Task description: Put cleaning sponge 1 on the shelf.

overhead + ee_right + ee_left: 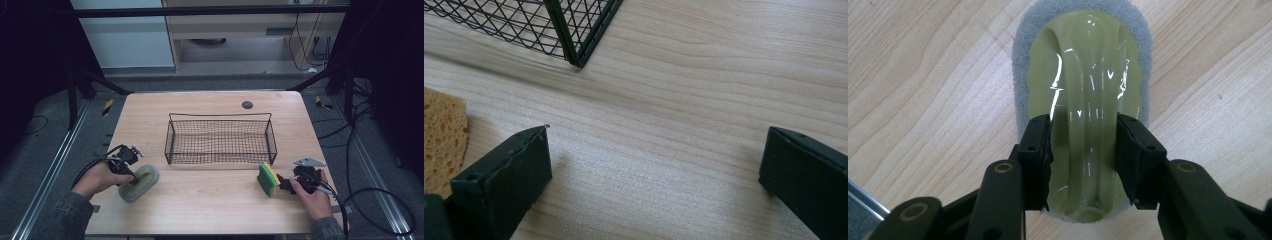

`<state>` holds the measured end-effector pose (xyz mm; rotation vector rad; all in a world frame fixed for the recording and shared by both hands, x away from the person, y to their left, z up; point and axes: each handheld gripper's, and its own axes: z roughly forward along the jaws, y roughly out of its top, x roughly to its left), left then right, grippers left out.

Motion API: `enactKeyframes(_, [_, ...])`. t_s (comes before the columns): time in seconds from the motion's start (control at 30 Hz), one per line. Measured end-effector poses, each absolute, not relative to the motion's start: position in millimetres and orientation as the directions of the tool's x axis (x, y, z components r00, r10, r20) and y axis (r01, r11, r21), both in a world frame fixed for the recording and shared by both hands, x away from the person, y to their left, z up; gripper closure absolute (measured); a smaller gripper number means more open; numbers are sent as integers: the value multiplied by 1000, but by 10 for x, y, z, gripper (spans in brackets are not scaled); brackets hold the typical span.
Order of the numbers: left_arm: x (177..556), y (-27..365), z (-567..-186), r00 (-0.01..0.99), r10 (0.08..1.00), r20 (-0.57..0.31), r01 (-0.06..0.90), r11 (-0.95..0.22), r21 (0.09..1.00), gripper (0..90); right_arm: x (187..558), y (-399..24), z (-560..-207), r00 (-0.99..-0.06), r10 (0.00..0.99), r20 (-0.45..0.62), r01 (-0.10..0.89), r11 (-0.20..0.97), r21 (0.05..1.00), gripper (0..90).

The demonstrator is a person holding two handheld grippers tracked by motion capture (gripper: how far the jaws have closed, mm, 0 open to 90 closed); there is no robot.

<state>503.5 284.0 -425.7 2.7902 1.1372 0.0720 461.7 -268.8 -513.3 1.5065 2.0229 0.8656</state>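
Two jaws of the left gripper [1083,150] pinch the raised handle of the scrub pad [1083,90], whose long axis runs straight ahead. Up and to its right stands the wire basket [172,145]. Wide open, the right gripper [654,175] holds nothing, beside the sponge [268,179].

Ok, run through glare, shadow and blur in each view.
Left gripper view: white glare streaks on the scrubber's glossy handle. Right gripper view: soft shadow under the basket, jaws slightly blurred. High view: table evenly lit, surroundings dark.
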Motion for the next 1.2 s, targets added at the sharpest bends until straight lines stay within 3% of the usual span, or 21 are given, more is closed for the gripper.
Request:
enactKeyframes(0.3, [5072,2793,-4278,708,706,-7,700,-702,129,616,4617,-2688,-5133,-286,958,0,661,198,724,5])
enactKeyframes(0.4, [5079,2801,-4271,709,705,-3,699,-703,133,704,4617,-2688,-5133,-286,958,0,661,198,724,5])
enactKeyframes(1.2, [4895,2817,-3624,815,566,124,518,-807,282,707,4616,-2687,-5133,-286,958,0,661,197,724,5])
